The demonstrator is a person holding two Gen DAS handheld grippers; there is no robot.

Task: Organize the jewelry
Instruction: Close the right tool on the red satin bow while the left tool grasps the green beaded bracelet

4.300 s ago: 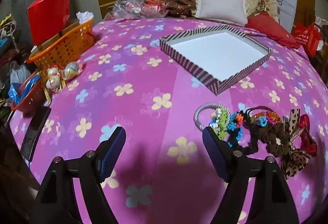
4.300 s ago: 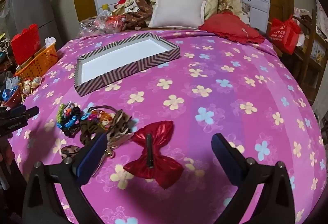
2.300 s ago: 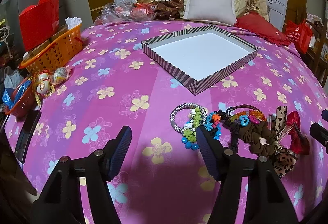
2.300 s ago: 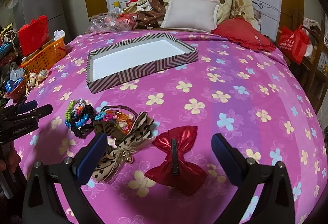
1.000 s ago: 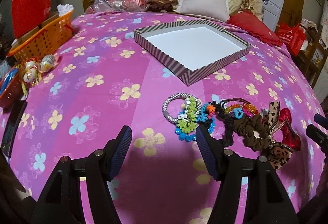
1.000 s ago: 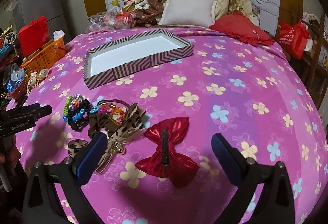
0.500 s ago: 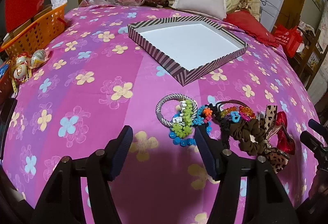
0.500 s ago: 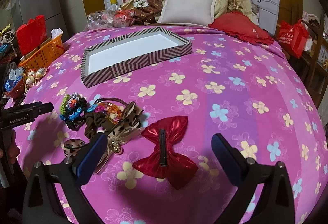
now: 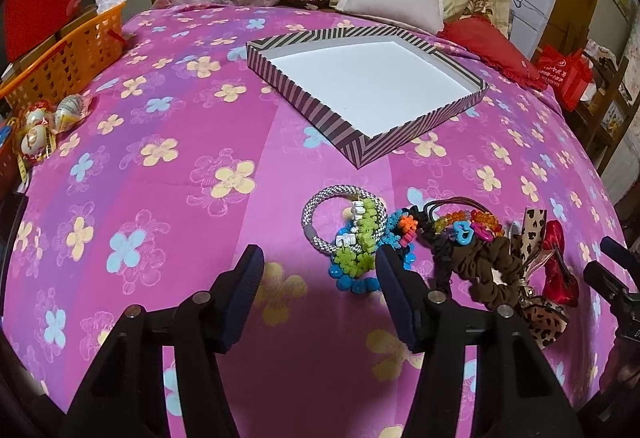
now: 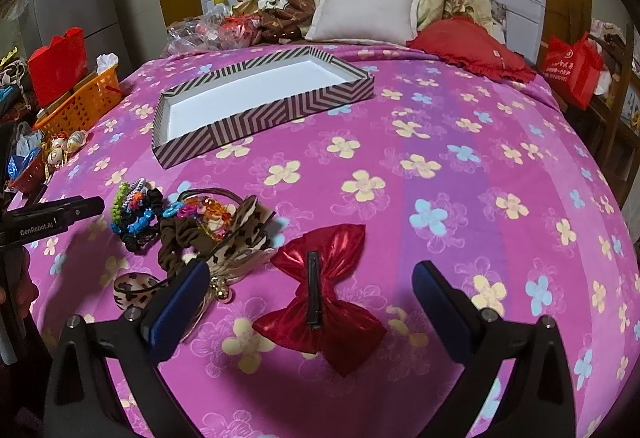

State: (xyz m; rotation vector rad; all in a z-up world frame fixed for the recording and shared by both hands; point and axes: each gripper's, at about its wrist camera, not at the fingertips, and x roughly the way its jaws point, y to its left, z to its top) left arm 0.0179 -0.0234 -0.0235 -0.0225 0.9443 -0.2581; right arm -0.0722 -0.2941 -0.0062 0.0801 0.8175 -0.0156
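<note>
Since a moment ago our left claw has eased toward the bracelets, its right finger hiding some; both claws gape wide, the right straddling the bow.

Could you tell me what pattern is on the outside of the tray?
Brown-and-pink stripes on the tray, clearest in the right wrist view.

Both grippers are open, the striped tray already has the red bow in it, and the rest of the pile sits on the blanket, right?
Not quite: the striped tray is empty. The right wrist view shows the red bow on the blanket, between the right gripper fingers. The rest stands.
</note>
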